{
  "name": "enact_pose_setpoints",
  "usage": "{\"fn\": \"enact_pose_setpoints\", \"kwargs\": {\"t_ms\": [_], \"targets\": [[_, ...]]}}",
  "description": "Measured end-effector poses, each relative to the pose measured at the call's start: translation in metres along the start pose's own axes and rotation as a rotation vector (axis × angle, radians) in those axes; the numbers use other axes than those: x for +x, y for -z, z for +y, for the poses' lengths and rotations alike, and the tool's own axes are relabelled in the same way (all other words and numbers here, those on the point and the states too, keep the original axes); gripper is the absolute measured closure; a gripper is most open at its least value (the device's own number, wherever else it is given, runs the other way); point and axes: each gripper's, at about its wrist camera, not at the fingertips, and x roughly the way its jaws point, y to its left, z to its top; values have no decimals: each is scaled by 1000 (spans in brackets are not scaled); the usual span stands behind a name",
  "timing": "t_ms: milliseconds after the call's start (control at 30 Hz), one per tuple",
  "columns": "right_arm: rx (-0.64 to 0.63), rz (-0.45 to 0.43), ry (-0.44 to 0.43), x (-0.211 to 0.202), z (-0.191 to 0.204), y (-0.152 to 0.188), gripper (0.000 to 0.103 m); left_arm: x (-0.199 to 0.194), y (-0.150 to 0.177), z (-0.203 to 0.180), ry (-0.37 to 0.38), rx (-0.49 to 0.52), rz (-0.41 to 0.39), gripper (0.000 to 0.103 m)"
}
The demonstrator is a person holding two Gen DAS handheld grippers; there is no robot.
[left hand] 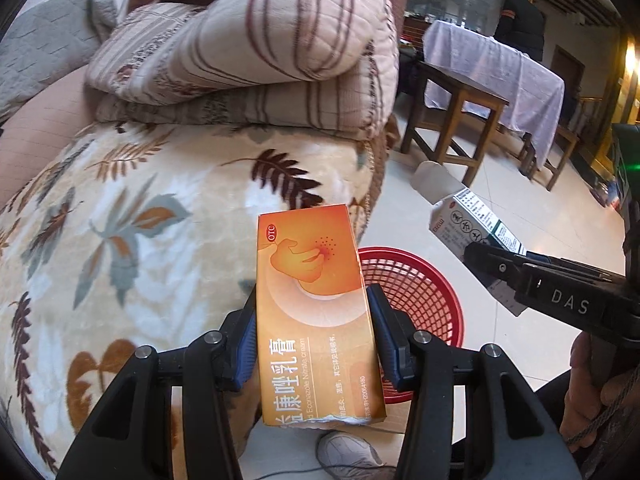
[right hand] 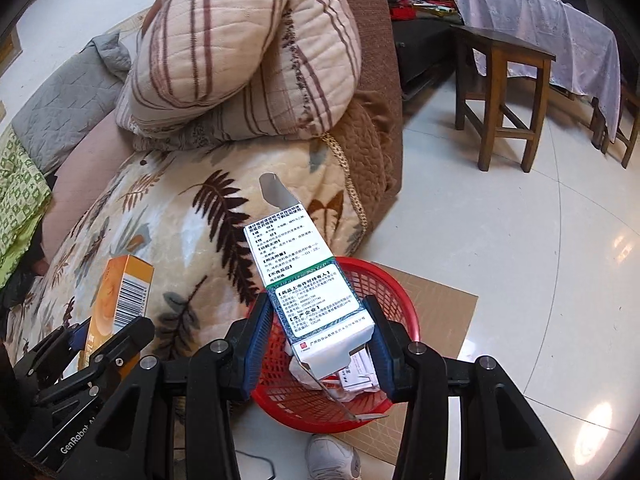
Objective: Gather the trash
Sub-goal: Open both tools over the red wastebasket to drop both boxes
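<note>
Left wrist view: left gripper (left hand: 312,336) clamps orange ointment box (left hand: 316,312), long axis pointing forward along fingers; red basket (left hand: 424,292) lies just ahead and below, right of box. Right wrist view: right gripper (right hand: 318,340) clamps white-green medicine box (right hand: 308,288), open flap at both ends, directly above basket rim (right hand: 396,292); paper scraps (right hand: 360,380) already inside. Judgement: right hand nearer drop; left needs shift rightward over basket.
</note>
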Motion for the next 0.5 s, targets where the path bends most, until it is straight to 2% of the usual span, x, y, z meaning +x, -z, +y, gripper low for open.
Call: {"fn": "enact_pose_setpoints", "kwargs": {"t_ms": [467,500], "targets": [[65,19,37,5,-28,-3,53,43,-6,-24,124,49,72,54],[63,21,40,6,-29,-5,52,47,-6,-24,133,45,84,49]]}}
